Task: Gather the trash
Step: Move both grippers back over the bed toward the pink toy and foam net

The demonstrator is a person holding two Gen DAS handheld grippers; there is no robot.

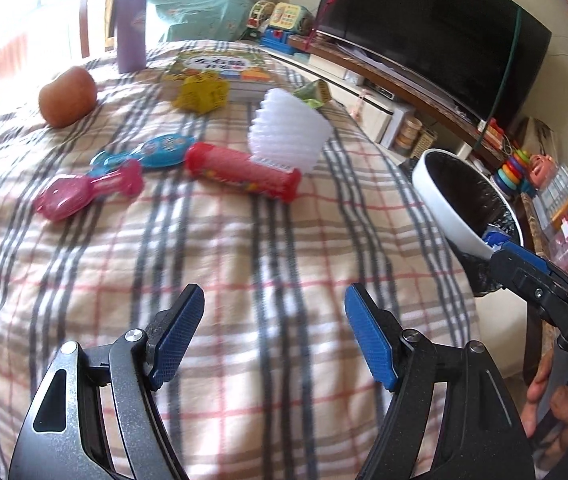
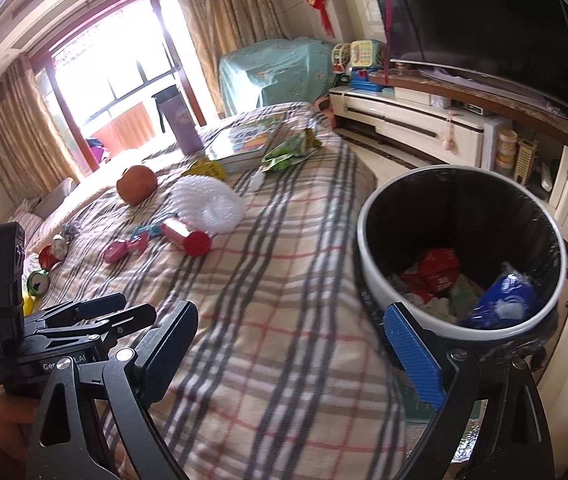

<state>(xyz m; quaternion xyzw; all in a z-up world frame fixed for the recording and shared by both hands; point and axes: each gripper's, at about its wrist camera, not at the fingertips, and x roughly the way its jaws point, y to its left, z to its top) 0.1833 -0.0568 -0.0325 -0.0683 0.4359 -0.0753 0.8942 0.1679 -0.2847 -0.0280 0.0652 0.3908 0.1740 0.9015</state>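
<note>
A white trash bin (image 2: 380, 280) with a black liner stands beside the plaid-covered table; it also shows in the left wrist view (image 1: 444, 200). Inside lie a blue wrapper (image 2: 504, 300) and red packaging (image 2: 436, 268). A white foam fruit net (image 1: 288, 128) (image 2: 208, 204), a green wrapper (image 2: 288, 150) (image 1: 314, 92) and a crumpled yellow piece (image 1: 202, 92) lie on the table. My left gripper (image 1: 274, 336) is open and empty over the near cloth. My right gripper (image 2: 296, 352) is open and empty at the bin's near rim, seen in the left wrist view (image 1: 524, 260).
On the plaid cloth (image 1: 244, 260) lie a red tube (image 1: 240, 170), pink (image 1: 84, 192) and blue (image 1: 152, 152) toys, an apple (image 1: 68, 96), a book (image 1: 220, 68) and a purple tumbler (image 1: 130, 26). A TV (image 1: 436, 28) on a cabinet stands at right.
</note>
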